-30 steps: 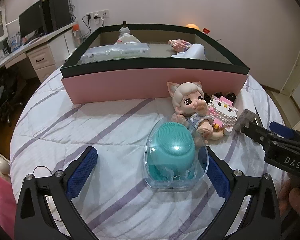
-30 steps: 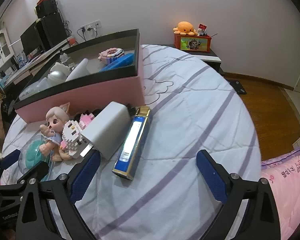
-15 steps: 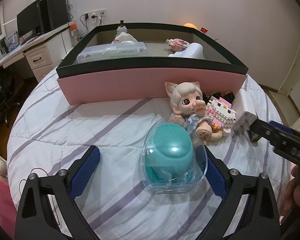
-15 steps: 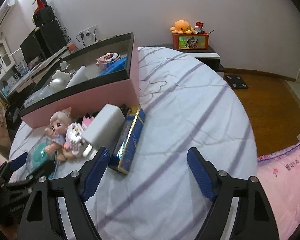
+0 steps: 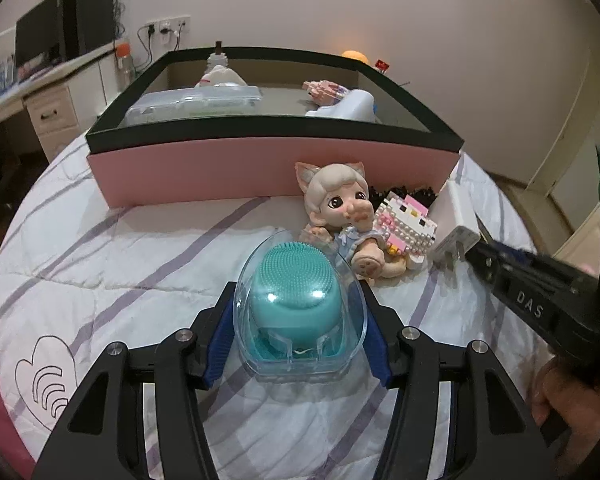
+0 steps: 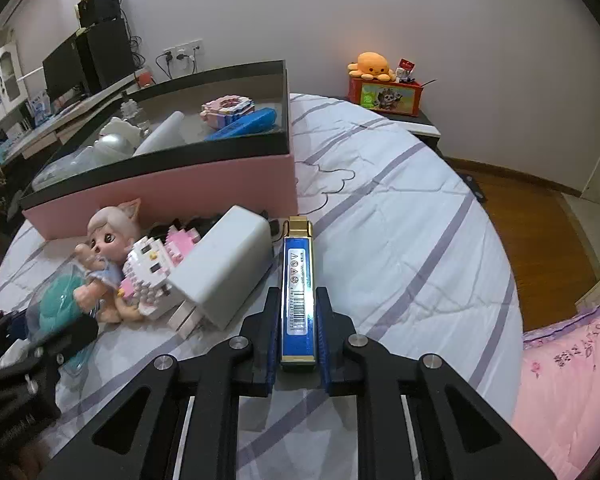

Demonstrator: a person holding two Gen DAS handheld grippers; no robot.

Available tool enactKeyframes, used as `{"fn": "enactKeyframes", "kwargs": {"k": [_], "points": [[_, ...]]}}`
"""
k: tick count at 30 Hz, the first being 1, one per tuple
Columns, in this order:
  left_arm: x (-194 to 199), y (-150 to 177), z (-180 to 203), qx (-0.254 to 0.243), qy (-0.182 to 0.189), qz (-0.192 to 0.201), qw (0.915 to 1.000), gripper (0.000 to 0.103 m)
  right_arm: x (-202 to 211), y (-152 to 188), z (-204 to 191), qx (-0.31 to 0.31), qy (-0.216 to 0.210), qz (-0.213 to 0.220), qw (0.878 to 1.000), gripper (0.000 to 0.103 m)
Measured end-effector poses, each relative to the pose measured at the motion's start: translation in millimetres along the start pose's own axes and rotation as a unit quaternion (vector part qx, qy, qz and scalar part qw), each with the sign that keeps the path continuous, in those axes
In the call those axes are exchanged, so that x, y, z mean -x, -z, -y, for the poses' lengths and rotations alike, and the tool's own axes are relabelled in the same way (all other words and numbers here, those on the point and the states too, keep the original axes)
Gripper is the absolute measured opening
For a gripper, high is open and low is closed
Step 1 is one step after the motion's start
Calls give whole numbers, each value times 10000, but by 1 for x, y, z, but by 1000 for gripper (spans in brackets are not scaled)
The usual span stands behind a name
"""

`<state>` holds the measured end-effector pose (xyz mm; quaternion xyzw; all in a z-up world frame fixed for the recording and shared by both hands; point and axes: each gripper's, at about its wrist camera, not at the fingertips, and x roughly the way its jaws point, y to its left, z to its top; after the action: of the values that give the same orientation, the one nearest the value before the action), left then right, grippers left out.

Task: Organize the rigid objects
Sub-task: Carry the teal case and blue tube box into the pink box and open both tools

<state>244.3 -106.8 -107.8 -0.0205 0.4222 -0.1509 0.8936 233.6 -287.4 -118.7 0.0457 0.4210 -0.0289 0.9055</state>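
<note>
Left gripper (image 5: pixel 300 332): low over the striped bedspread (image 5: pixel 140 280), pointing at the pink box (image 5: pixel 260 172); its blue pads (image 5: pixel 220 344) are closed in against both sides of the clear case (image 5: pixel 300 356) that holds the teal brush (image 5: pixel 292 288).
Right gripper (image 6: pixel 298 332): also low over the bed, aimed past the box corner; its pads (image 6: pixel 269 340) are drawn close, pinching the near end of the blue lighter (image 6: pixel 298 280), which lies flat and lengthwise between them.
Left view only: the right gripper's black body, marked DAS, comes in from the right with a hand (image 5: pixel 560 396) under it; a clear tray (image 5: pixel 192 100) shows inside the box.
Right view only: the lighter itself, a blue item (image 6: pixel 244 124) in the box, an orange plush (image 6: pixel 370 65) on a red box (image 6: pixel 386 94) on the nightstand, wooden floor.
Count, outside the box: one doll (image 5: pixel 340 208), one brick cat (image 5: pixel 404 224), one white charger (image 6: pixel 224 268), one case, one lighter.
Where: doll, cat and charger lie in a row touching one another, just in front of the box's pink wall; case touching the doll; lighter just beside the charger.
</note>
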Motion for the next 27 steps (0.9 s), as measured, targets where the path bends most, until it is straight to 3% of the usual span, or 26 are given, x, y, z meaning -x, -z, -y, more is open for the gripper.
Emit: {"fn": "enactKeyframes", "kwargs": {"k": [10, 17, 24, 27], "points": [[26, 9, -11, 59, -26, 113, 9999, 56, 34, 15, 5, -237, -386, 62, 9990, 15], [53, 5, -23, 107, -99, 359, 9992, 56, 61, 6, -7, -203, -718, 270, 9968, 15], [73, -23, -38, 133, -171, 711, 9972, 56, 76, -26, -34, 62, -1063, 566, 9927, 15], [79, -49, -46, 133, -205, 945, 9952, 56, 79, -43, -44, 189, -1161, 704, 9906, 15]]}}
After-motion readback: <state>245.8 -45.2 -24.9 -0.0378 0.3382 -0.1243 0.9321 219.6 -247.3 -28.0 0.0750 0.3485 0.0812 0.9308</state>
